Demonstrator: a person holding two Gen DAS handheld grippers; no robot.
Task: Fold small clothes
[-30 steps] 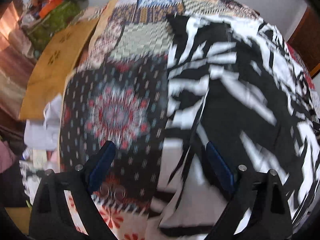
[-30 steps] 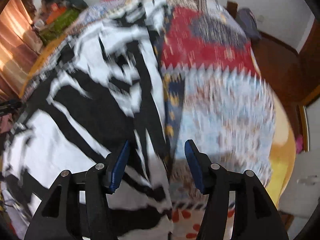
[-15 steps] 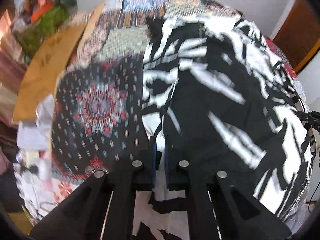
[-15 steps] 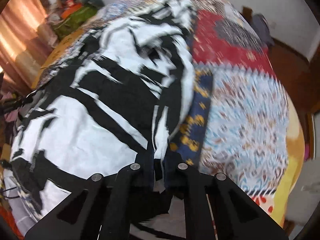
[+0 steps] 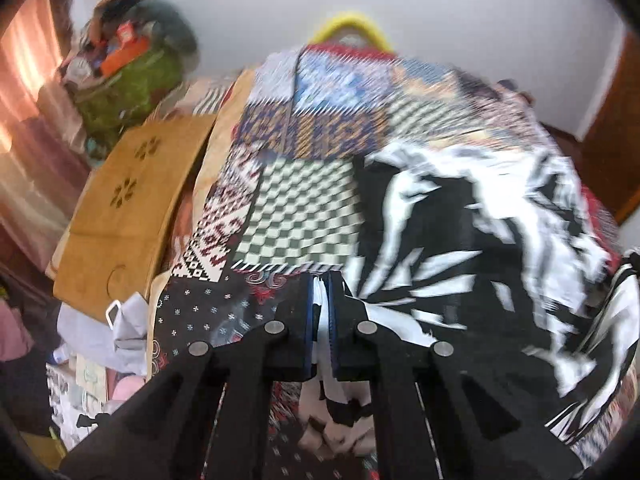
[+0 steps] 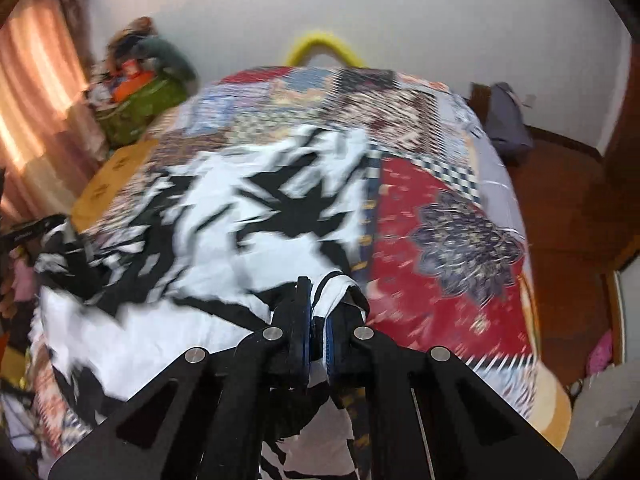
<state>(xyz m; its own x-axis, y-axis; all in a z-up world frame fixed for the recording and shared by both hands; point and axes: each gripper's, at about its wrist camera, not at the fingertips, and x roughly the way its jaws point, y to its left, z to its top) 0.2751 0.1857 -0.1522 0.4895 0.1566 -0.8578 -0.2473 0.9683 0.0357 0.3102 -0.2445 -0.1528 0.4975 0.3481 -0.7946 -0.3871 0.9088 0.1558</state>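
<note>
- Garment (image 6: pixel 224 240), black-and-white print: spread over the patchwork quilt (image 6: pixel 448 240) on the bed, its near edge raised at two corners.
- Left gripper (image 5: pixel 321 292): jaws pressed together, pinching the garment's near left corner; the cloth hangs down between the fingers.
- Right gripper (image 6: pixel 318 300): jaws pressed together, pinching the near right corner, cloth bunched above the pads.
- Green bag (image 6: pixel 136 108): far left of the bed, by the curtain, heaped with mixed items; contents too blurred to name.
- Brown panel (image 5: pixel 128 216): beside the bed's left edge.
</note>
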